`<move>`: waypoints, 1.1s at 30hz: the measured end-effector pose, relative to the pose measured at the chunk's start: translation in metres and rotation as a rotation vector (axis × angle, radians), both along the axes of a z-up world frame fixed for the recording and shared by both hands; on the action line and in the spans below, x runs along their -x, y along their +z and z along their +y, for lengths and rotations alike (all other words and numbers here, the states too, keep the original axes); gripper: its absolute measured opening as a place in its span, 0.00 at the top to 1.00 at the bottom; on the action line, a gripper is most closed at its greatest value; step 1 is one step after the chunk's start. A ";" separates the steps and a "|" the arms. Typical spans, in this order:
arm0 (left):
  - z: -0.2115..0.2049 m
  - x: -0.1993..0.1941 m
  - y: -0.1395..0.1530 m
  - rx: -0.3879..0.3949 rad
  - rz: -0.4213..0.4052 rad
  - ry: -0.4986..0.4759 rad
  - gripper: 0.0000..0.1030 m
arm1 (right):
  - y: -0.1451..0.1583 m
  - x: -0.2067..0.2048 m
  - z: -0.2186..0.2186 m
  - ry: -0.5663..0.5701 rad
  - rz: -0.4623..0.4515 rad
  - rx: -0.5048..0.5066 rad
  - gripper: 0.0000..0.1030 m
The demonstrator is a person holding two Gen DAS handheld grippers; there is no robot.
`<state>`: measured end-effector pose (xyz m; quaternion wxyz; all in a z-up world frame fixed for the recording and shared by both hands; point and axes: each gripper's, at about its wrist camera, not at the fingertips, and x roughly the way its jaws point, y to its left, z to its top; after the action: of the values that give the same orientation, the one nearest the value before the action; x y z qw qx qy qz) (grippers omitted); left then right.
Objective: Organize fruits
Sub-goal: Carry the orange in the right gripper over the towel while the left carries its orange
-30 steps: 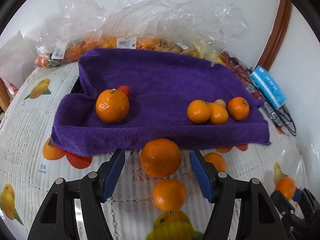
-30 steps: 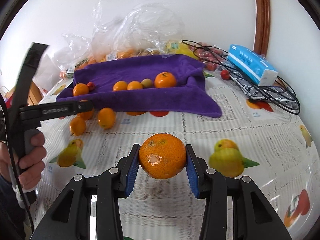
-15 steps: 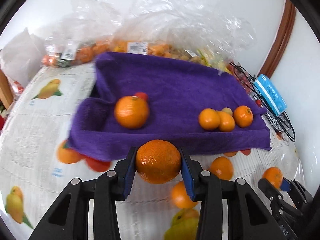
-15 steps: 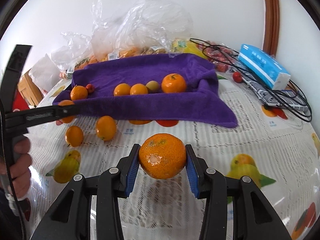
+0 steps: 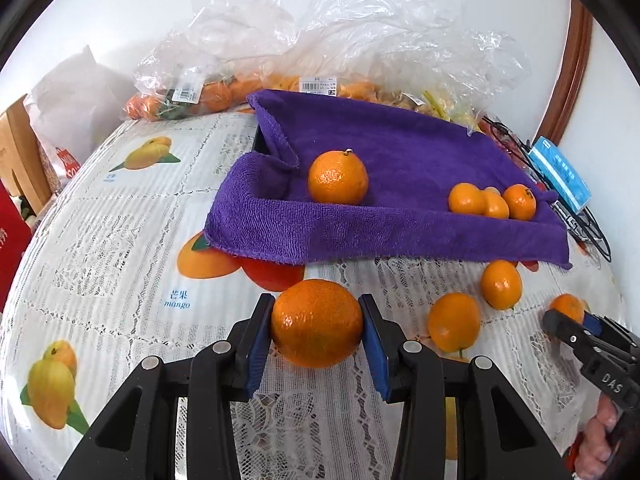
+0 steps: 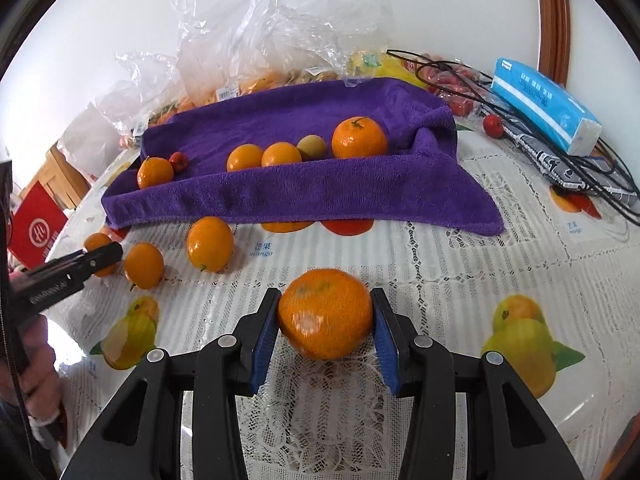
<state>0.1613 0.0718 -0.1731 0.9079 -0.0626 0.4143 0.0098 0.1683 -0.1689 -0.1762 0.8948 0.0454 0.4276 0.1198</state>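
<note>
The left gripper [image 5: 317, 330] has just clenched a round orange mandarin [image 5: 317, 322] off the table; the right gripper [image 6: 326, 324] grips another mandarin [image 6: 325, 314]; both suit the purple towel [image 5: 400, 184].

Tablecloth [image 5: 120, 240] print reads "mango" under two blue Chinese characters, beside a printed orange fruit. Right gripper [image 5: 576, 320] body carries white letters "DAS". Bag price labels [image 5: 318, 86] illegible.

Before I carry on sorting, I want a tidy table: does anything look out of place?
Yes. Two small oranges lie loose on the tablecloth, in front of the purple towel where the other fruit sits. One towel corner droops askew.
</note>
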 end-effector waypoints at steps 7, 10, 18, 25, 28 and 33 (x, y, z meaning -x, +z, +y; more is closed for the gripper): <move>0.004 -0.001 -0.001 0.039 0.002 -0.004 0.61 | -0.001 0.000 -0.003 0.007 0.003 -0.048 0.53; 0.005 -0.001 -0.002 0.047 -0.001 -0.004 0.61 | 0.000 0.001 0.001 0.022 0.001 -0.031 0.48; 0.006 0.004 0.000 0.070 -0.020 -0.011 0.61 | -0.001 0.004 0.001 0.022 -0.002 -0.003 0.53; 0.000 0.010 0.006 0.065 -0.062 -0.041 0.61 | 0.000 0.006 0.000 -0.007 -0.006 0.016 0.58; -0.002 0.013 0.008 0.057 -0.069 -0.048 0.61 | 0.001 0.009 0.000 -0.008 0.010 -0.012 0.58; -0.004 0.015 0.011 0.059 -0.085 -0.065 0.62 | 0.013 0.014 0.000 -0.013 -0.006 -0.039 0.58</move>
<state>0.1460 0.0679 -0.1617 0.9222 -0.0760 0.3775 -0.0345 0.1547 -0.1691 -0.1628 0.8959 0.0654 0.4221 0.1225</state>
